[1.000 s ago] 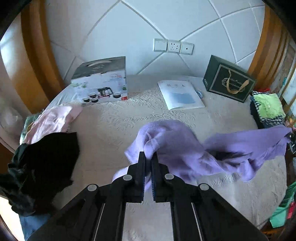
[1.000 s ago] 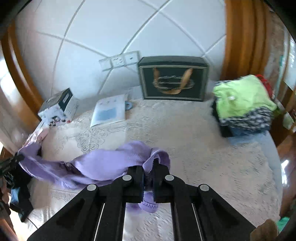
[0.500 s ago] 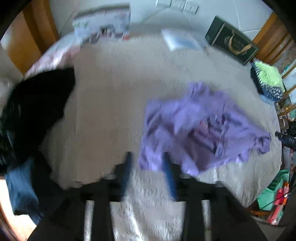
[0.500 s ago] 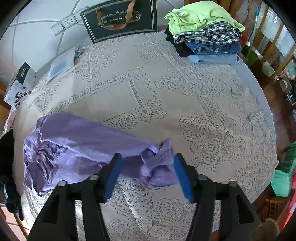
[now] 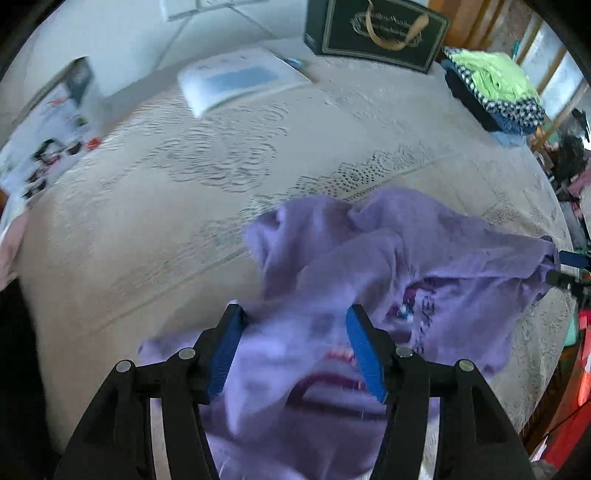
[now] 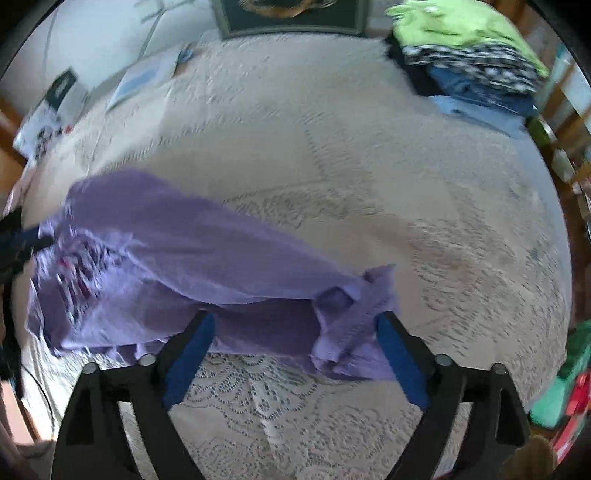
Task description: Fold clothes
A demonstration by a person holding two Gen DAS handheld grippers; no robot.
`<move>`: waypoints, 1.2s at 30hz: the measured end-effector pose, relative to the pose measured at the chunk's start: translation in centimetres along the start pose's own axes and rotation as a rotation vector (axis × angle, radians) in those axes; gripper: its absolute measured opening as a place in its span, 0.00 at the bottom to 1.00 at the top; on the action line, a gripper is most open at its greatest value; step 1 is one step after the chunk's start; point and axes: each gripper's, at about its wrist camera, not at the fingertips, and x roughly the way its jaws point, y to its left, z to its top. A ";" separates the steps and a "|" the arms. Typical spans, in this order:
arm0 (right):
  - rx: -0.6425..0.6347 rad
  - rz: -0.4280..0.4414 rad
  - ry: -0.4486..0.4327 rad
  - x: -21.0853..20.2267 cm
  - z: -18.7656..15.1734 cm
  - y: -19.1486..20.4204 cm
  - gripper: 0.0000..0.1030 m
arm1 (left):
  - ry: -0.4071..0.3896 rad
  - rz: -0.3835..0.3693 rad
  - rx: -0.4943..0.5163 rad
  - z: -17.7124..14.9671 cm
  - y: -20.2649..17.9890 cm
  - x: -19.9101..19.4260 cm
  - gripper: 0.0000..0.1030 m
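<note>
A purple T-shirt (image 5: 369, 266) with a red and dark print lies crumpled on the lace-covered table; it also shows in the right wrist view (image 6: 177, 258). My left gripper (image 5: 295, 332) is open, its jaws wide apart above the shirt's near edge. My right gripper (image 6: 295, 332) is open too, its blue pads either side of the shirt's right end, holding nothing. The right gripper's tip shows at the far right edge of the left wrist view (image 5: 576, 262).
A stack of folded clothes (image 6: 472, 55) with a green top sits far right. A dark green gift bag (image 5: 376, 33), a booklet (image 5: 236, 79) and a printed box (image 5: 48, 125) stand at the back. Pink and black clothes lie at the left edge.
Both grippers held the purple shirt up a second ago. They have since opened and let it drop onto the table, then moved down closer over it.
</note>
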 end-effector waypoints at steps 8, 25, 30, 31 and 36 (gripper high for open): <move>-0.036 0.001 -0.074 -0.5 4.3 1.0 0.14 | -0.132 0.002 -0.075 3.3 2.6 -4.5 0.09; -0.109 0.082 -0.186 -2.7 9.7 4.3 0.62 | -0.214 0.155 -0.256 -0.4 10.5 -13.9 0.43; -0.098 0.083 -0.134 -0.9 9.4 4.4 0.70 | -0.148 0.188 -0.255 -1.1 11.4 -11.2 0.46; -0.096 0.082 -0.127 -0.6 9.3 4.3 0.70 | -0.134 0.191 -0.257 -1.5 11.6 -10.6 0.47; -0.089 0.067 -0.099 0.4 8.8 3.7 0.77 | -0.070 0.152 -0.261 -3.1 12.4 -8.1 0.47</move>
